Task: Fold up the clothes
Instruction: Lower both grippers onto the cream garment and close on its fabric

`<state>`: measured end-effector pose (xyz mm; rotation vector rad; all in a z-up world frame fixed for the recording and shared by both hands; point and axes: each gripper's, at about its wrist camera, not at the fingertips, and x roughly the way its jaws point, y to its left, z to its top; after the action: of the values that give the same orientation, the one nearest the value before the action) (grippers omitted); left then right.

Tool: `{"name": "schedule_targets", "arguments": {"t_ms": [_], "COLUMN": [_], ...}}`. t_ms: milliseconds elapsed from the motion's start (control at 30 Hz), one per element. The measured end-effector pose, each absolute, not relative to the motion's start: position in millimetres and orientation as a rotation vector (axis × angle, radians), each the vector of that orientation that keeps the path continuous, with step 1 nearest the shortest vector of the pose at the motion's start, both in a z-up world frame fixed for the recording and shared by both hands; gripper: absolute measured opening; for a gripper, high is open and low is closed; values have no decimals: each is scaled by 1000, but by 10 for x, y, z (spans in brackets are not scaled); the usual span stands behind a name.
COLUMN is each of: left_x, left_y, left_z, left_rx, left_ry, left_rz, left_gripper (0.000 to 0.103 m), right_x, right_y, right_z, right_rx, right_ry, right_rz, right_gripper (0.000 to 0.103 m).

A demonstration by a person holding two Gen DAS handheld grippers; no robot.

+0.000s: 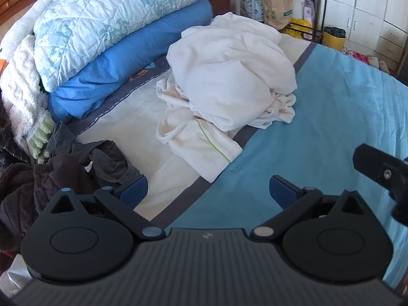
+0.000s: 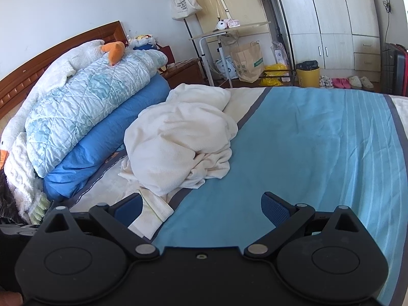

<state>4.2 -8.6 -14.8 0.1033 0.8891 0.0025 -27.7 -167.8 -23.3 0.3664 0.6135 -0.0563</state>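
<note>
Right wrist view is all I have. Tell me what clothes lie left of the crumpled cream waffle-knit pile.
Observer: A heap of dark grey and brown garments lies at the bed's left edge, by the left gripper.
Operator: Report that gripper's state.
Observer: Open, holding nothing, hovering over the blue striped bedspread.
Operator: Say whether the dark heap touches the cream pile.
Observer: No. Bare cream sheet separates it from the crumpled cream waffle-knit pile.

Daylit bedroom: white wall [image 2: 63,5], wooden headboard [image 2: 51,48], pale wardrobe [image 2: 331,20].
</note>
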Motion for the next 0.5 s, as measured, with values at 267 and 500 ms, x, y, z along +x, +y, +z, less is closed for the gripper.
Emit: {"name": "schedule_targets", "arguments": {"t_ms": [267, 500], "left_x": [262, 954], "left_y": [54, 377], "left_z": [-198, -206], "left_rx": [82, 47], "left_ry": [860, 808], "left_rz": [32, 70], "left_gripper": [103, 103], "right_x": [-103, 370], "right_y": [-1697, -1638], "right_z": [-201, -252], "right_rx": [349, 284], "right_ry": [594, 554], "right_rz": [-1, 142], "right_gripper": [101, 101]}}
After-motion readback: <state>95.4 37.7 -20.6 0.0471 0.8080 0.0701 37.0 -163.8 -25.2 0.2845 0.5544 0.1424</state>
